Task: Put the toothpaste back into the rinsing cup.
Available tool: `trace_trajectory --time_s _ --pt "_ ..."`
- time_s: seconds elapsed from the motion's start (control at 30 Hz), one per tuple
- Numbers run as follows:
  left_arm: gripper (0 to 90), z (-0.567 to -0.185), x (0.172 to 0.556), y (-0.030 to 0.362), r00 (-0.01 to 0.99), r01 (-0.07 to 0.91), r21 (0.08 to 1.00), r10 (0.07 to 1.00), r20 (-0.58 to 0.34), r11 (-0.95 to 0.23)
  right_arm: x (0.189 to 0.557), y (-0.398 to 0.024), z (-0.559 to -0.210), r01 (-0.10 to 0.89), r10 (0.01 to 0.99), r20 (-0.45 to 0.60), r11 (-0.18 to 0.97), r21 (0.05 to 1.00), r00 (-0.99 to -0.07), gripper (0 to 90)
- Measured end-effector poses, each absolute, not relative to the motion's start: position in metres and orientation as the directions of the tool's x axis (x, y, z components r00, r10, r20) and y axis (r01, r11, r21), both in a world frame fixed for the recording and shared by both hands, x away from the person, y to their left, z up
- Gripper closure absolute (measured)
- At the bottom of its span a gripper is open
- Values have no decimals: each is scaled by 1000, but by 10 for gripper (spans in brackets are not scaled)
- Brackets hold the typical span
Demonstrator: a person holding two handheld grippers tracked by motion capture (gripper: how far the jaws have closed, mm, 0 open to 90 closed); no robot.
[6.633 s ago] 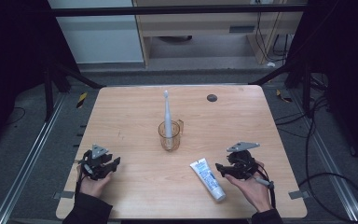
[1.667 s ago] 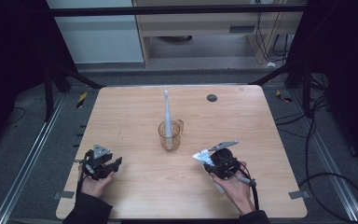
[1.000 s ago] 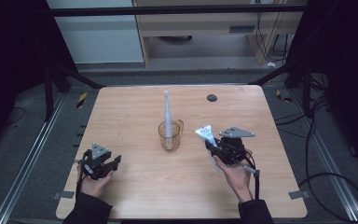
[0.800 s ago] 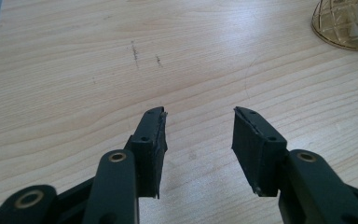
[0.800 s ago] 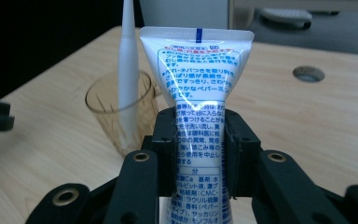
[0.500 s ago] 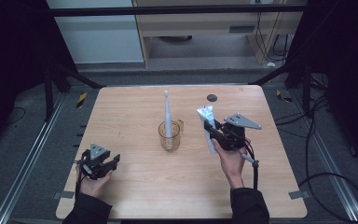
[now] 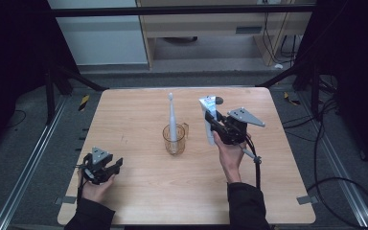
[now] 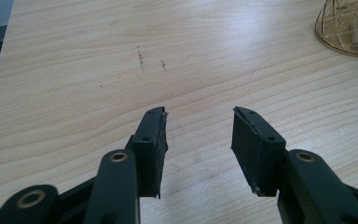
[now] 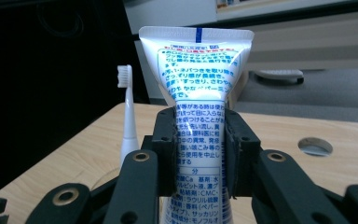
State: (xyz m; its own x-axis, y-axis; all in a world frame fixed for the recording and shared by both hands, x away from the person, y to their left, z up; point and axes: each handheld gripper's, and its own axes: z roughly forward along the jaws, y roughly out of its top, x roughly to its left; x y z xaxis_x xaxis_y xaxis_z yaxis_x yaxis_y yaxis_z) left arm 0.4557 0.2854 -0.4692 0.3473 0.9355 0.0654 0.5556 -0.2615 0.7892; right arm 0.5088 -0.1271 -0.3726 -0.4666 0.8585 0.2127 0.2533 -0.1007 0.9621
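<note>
Parted gripper over bare table

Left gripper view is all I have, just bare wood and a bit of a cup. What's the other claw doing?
Observer: The right claw is shut on a toothpaste tube, held upright.
Operator: Where is it relative to the cup?
Observer: Just right of the cup in the high view, above the table.
Operator: Anything in the cup?
Observer: A toothbrush, standing bristles up.
</note>
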Motion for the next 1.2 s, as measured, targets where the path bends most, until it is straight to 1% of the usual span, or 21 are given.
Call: trace_trajectory --time_s 0.4,1.03,1.2 --pt "543 -468 455 286 337 546 799 939 67 -253 525 -102 -365 183 828 247 -177 967 -503 698" --pt "544 -468 455 288 328 542 805 943 64 -243 544 -73 -369 157 803 259 -206 966 -537 698" --pt "545 -468 454 288 328 541 805 942 64 -243 545 -66 -370 131 797 252 -215 968 -549 699"
